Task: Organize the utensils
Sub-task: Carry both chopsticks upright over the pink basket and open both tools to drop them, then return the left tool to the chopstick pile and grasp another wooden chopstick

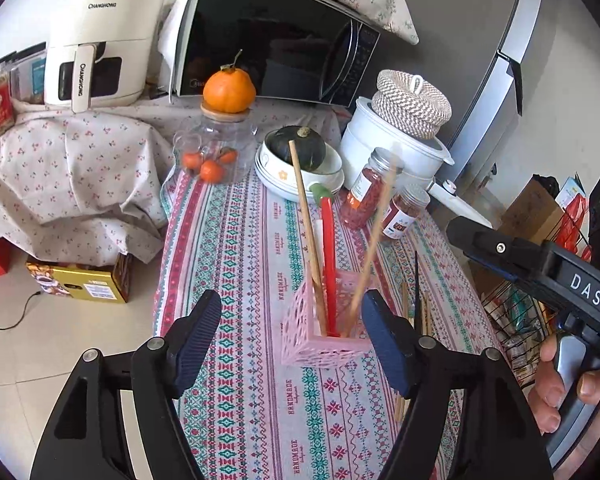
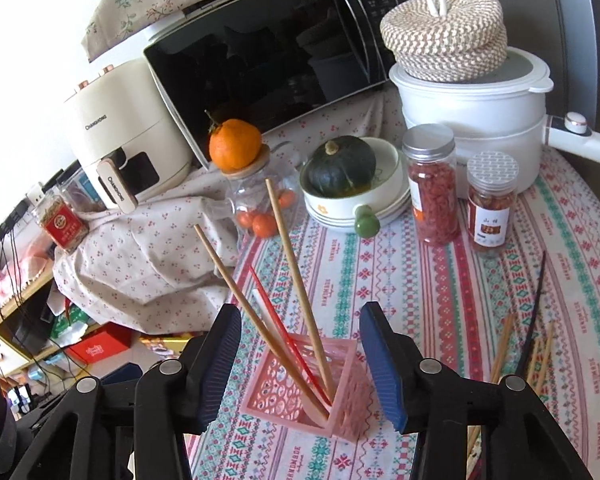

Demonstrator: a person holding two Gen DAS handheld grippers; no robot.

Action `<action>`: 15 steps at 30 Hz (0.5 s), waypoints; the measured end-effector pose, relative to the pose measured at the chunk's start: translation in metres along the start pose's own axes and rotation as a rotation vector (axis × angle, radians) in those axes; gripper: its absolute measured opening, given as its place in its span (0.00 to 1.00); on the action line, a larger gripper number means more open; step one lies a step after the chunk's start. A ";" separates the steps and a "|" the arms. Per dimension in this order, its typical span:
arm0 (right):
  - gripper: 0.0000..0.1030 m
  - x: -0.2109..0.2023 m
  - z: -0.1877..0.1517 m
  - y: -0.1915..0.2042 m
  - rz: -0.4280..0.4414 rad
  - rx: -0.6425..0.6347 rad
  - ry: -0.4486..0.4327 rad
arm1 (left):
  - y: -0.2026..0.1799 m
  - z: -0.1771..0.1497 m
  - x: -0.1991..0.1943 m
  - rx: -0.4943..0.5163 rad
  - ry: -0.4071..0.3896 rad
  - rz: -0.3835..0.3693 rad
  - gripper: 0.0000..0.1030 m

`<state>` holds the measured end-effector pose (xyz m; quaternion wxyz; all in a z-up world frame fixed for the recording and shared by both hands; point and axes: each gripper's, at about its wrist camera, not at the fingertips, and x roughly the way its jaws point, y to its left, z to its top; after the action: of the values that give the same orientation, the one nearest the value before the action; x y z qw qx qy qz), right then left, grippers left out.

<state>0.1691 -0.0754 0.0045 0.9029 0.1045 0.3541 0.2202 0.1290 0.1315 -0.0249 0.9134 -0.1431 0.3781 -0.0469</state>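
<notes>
Blue-padded fingers of the left gripper (image 1: 292, 332) stood spread apart, empty, flanking the pink holder (image 1: 324, 320) without touching it. That latticed square holder sat upright on the patterned tablecloth (image 1: 236, 240), near the table's front edge. Two wooden chopsticks (image 2: 296, 268) and a red utensil (image 2: 288, 320) stood in it, long axes steeply tilted, their upper ends leaning toward the far edge and the microwave (image 2: 268, 48). More chopsticks (image 2: 512, 340), one of them black, lay loose on the cloth toward the right edge. The right gripper (image 2: 300, 344) hung above the holder, likewise gaping and holding nothing.
</notes>
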 end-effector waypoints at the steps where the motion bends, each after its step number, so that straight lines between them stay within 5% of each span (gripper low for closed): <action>1: 0.59 -0.004 0.001 -0.001 -0.001 0.001 -0.008 | -0.001 -0.001 0.000 0.004 0.006 0.000 0.77; 9: 0.78 -0.025 -0.002 -0.034 -0.023 0.065 0.000 | -0.014 -0.017 0.004 0.031 0.087 -0.008 0.82; 15: 0.80 -0.033 -0.012 -0.069 -0.095 0.098 0.054 | -0.035 -0.031 0.014 0.079 0.145 -0.013 0.82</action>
<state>0.1618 -0.1511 -0.0082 0.8963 0.1260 0.3931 0.1623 0.1177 0.0879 -0.0448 0.8884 -0.1057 0.4399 -0.0780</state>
